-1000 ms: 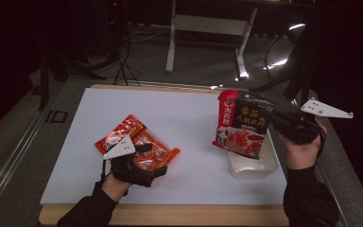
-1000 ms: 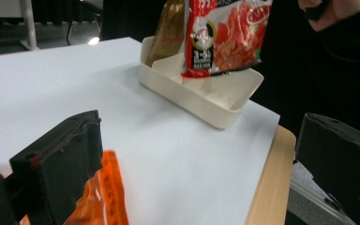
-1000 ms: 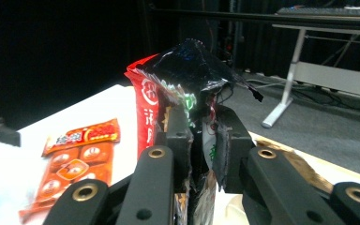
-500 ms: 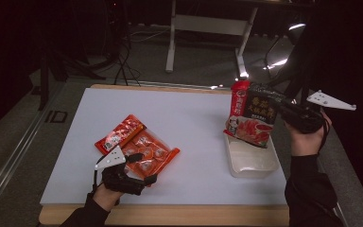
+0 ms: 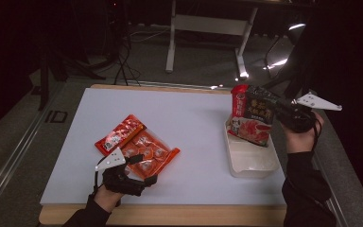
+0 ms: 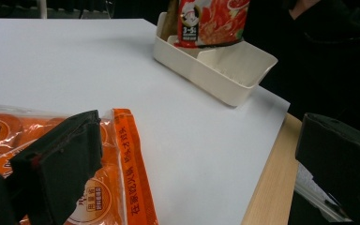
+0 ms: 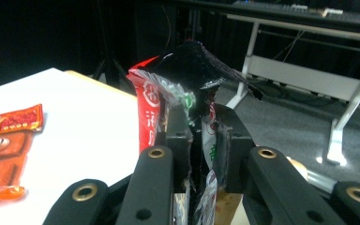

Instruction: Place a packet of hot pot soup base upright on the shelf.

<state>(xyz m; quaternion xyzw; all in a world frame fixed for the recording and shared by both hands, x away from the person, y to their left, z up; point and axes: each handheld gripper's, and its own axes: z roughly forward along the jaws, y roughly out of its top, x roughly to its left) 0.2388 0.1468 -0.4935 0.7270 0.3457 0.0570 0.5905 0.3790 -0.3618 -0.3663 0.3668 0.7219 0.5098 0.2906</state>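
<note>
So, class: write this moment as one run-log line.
right gripper: shut on red-black packet, lower end in cream bin | left gripper: open at orange packet | red sachet: idle

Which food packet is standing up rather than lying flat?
The red-and-black packet, pinched by the right tongs, standing in the white tray; both orange packets lie flat.

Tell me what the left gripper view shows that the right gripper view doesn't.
Left gripper view alone: the cream bin with the red packet standing in its near end, and the table's wooden edge. Its tongs stand wide apart over the orange packet. Right gripper view alone: its tongs clamped on the red packet's crumpled edge, and a white desk frame behind. Both share the white table top, the orange packet and the red packet.
</note>
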